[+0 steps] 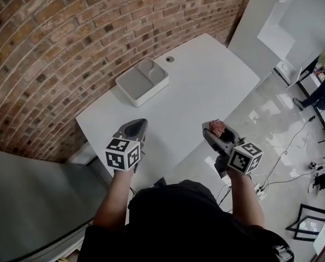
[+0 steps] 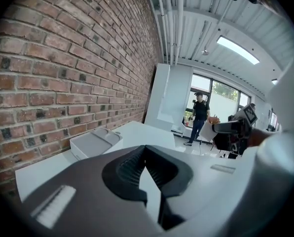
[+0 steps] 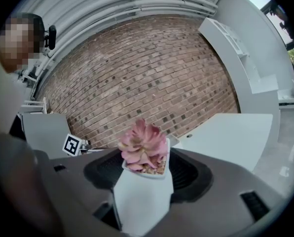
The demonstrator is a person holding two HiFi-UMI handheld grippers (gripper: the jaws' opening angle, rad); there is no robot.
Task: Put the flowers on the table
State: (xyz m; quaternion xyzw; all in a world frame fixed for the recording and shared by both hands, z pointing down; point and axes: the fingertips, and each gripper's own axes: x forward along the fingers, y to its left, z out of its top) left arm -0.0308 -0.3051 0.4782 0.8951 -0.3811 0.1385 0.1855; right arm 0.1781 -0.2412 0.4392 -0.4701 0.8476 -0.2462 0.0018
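A small white pot [image 3: 142, 196] with a pink succulent flower [image 3: 143, 147] stands upright between the jaws of my right gripper [image 3: 146, 174], which is shut on it. In the head view the flower [image 1: 217, 127] shows at the tip of the right gripper [image 1: 218, 134], held over the floor just off the near right edge of the white table [image 1: 206, 81]. My left gripper [image 1: 135, 129] hovers over the table's near corner. Its jaws [image 2: 145, 149] are shut with nothing in them.
A shallow white tray [image 1: 142, 81] lies on the table beside the brick wall [image 1: 53, 48], and also shows in the left gripper view [image 2: 95, 141]. A tall white cabinet [image 1: 260, 26] stands past the table's far end. Cables [image 1: 293, 162] lie on the glossy floor, and a person [image 2: 200, 117] stands far off.
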